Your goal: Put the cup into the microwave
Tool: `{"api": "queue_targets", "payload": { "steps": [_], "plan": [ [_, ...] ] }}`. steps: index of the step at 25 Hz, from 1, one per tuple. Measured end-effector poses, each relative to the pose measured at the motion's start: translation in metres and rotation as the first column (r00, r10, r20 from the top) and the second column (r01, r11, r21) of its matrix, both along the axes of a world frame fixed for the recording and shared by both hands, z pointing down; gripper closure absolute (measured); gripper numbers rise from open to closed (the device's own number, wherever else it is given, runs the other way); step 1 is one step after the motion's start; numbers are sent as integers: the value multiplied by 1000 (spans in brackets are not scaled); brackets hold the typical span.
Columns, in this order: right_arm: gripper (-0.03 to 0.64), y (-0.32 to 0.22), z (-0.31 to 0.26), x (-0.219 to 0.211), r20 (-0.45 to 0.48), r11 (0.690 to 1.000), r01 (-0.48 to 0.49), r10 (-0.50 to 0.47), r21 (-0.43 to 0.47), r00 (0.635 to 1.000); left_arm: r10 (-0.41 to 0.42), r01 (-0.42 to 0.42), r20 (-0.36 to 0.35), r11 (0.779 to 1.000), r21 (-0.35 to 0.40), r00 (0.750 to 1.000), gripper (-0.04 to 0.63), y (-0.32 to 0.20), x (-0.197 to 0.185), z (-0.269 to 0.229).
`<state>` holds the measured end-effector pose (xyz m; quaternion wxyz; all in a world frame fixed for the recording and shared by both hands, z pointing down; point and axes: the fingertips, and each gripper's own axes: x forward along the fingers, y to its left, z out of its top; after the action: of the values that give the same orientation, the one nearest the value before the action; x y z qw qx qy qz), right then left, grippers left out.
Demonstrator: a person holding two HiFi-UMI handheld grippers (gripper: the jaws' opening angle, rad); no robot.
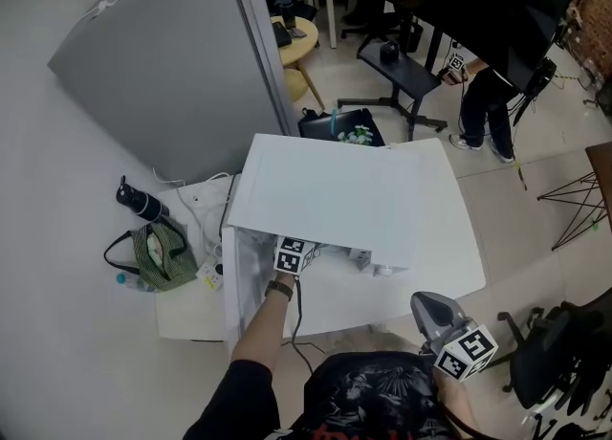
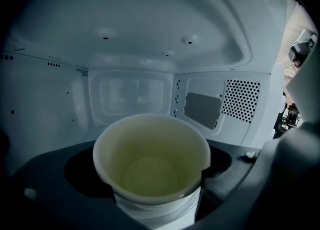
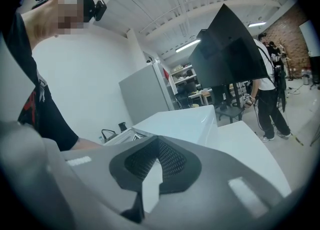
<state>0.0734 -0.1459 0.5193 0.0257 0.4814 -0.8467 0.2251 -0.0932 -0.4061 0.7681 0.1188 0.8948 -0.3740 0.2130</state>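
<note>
The pale, empty cup [image 2: 151, 166] sits upright inside the white microwave [image 2: 150, 24], well forward of its back wall.

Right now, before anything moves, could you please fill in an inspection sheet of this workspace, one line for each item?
Surface: a white table carries the white microwave.
Job's things: the pale cup is upright, looks empty and is inside the microwave cavity.
Clutter: a green striped bag and a dark bottle lie on the floor left of the table.
Grippers: the left claw is shut on the cup inside the microwave; the right claw is shut with nothing in it, near the person's body.
Cables: white cables lie beside the bag; a dark cable hangs from the left claw.
Surroundings: a grey partition, a standing person and a black chair.
</note>
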Motion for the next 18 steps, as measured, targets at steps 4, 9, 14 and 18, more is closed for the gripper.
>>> {"api": "queue_targets", "payload": {
  "steps": [4, 9, 14, 18],
  "plan": [
    [617, -6, 1, -10, 4, 999, 35, -35, -3, 999, 7, -7, -4, 999, 43, 1000, 129, 6, -5, -10],
    [617, -14, 4, -20, 12, 997, 73, -73, 0, 997, -63, 65, -41, 997, 44, 997, 129, 12, -23, -20],
    [617, -25, 8, -35, 26, 992, 128, -128, -1, 991, -136, 140, -152, 990, 13, 979, 129, 66, -35, -38],
    [617, -37, 10, -56, 47, 980, 198, -198, 16, 979, -124, 130, -183, 991, 19, 975, 130, 124, -31, -61]
  ]
}}
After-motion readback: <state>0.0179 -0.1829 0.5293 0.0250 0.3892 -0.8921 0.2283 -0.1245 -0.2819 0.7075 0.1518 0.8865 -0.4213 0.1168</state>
